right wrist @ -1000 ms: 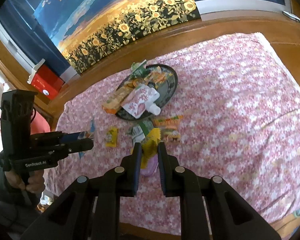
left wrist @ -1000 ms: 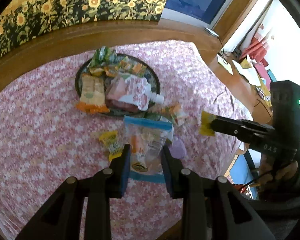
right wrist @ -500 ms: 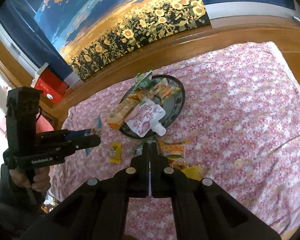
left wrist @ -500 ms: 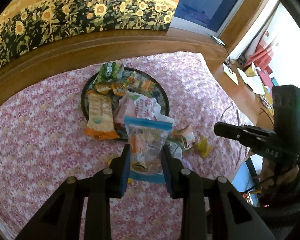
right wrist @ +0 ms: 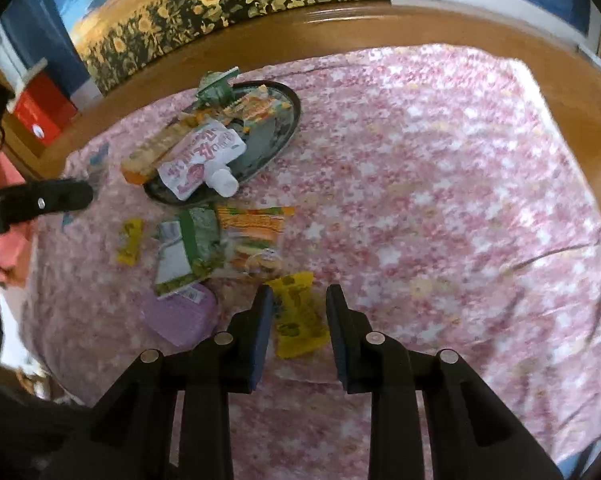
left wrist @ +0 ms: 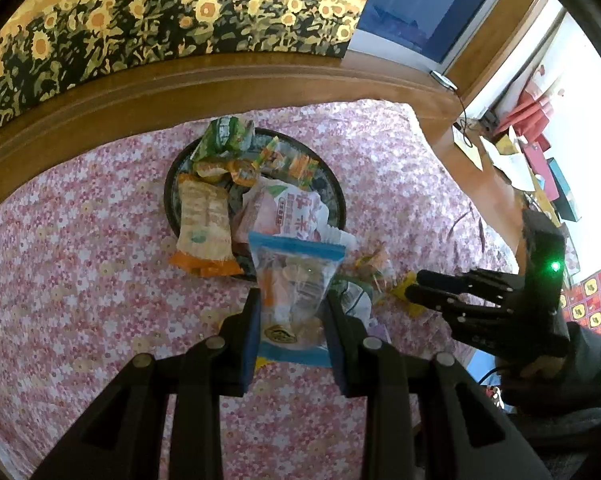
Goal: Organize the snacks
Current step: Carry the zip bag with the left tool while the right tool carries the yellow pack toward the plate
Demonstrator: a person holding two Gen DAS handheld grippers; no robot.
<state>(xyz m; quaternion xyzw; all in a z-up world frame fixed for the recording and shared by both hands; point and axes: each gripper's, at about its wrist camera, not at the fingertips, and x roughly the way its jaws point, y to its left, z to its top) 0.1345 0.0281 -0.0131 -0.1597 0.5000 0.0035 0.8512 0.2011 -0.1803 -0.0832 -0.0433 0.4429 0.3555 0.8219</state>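
Half a second ago the right gripper [right wrist: 295, 300] had its fingers pressed together; now they stand apart, open and holding nothing, hovering over a yellow packet [right wrist: 297, 316] that lies flat on the pink floral cloth [right wrist: 440, 208] of the counter. Meanwhile the left gripper [left wrist: 293, 308] keeps its hold on the clear blue-edged bag [left wrist: 293, 284] of sweets, the fingers closed against both sides of the bag, which stands upright between them in front of the round dark tray [left wrist: 336, 196].

On the tray lie a white and pink spouted pouch [right wrist: 200, 158], a long orange-ended wafer pack [left wrist: 202, 228], a green packet [left wrist: 222, 138] at the far rim and a few small orange wrappers [left wrist: 288, 160]. Loose on the cloth, just below the tray in the right wrist view, are a green and white packet [right wrist: 188, 252], an orange-striped packet [right wrist: 254, 240] touching it, a small yellow sweet [right wrist: 129, 240] off to the left, and a lilac pouch [right wrist: 180, 316] just beside the right gripper's left finger. A sunflower painting [left wrist: 160, 28] leans along the wooden ledge behind the counter.
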